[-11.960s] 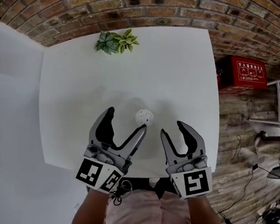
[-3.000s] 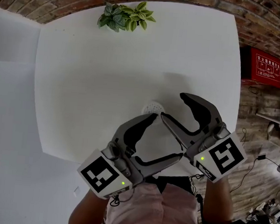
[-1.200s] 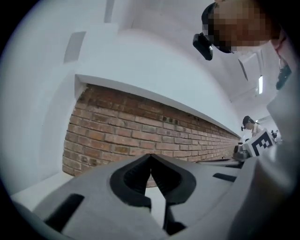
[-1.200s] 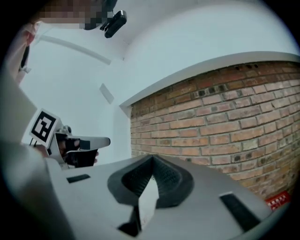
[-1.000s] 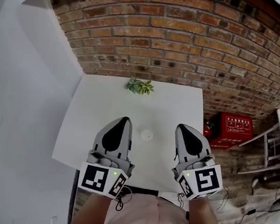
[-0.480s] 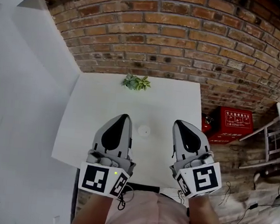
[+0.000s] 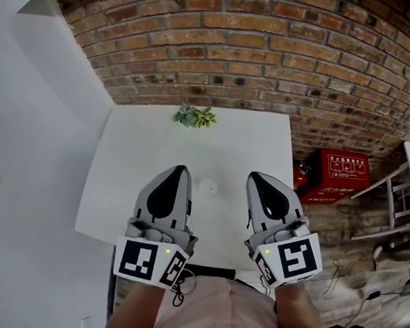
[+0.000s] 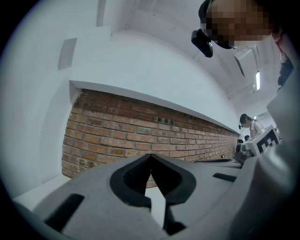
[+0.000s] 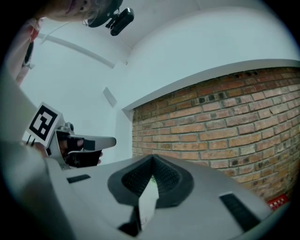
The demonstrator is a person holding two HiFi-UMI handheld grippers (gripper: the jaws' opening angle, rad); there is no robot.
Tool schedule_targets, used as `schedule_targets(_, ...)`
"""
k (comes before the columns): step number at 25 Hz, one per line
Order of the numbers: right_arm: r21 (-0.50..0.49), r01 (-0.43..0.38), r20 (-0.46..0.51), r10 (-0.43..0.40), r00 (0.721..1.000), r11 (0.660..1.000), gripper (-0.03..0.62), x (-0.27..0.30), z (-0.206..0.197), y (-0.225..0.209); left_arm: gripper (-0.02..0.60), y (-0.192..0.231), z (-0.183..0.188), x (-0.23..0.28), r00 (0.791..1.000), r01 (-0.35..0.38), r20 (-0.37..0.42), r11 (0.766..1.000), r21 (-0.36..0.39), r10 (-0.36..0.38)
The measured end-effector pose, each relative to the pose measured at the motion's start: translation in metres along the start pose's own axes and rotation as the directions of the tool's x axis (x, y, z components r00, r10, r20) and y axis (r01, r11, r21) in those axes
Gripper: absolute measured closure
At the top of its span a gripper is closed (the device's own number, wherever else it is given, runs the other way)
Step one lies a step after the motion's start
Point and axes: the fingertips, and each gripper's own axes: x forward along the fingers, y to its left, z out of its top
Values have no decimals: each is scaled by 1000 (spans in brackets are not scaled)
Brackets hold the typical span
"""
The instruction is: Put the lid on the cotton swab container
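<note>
The cotton swab container point(image 7: 208, 187) is a small round white tub on the white table point(image 7: 134, 153). Its top looks plain white. In the head view it stands between my two grippers, apart from both. My left gripper point(image 7: 180, 170) is raised at its left, shut and holding nothing. My right gripper point(image 7: 255, 177) is raised at its right, also shut and holding nothing. In the left gripper view the left gripper point(image 8: 151, 156) has its jaws together and faces the brick wall. In the right gripper view the right gripper point(image 9: 152, 158) does the same, and the container is hidden.
A small potted plant point(image 7: 193, 115) stands at the table's far edge against the brick wall point(image 7: 223, 46). A red box point(image 7: 341, 169) sits on the wooden floor right of the table. A white wall panel point(image 7: 42, 129) borders the left side.
Both grippers have stayed shut, side by side over the table's near edge. The head view has shifted slightly, so the right gripper sits a little further left in the picture.
</note>
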Motion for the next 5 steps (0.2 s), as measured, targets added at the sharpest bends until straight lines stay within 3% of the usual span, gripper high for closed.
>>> schedule_targets(5,2,4,4,-4,1000,1000,589,0,1,2,578,-2,-1,0,1000,13,-4,1000,4,-13)
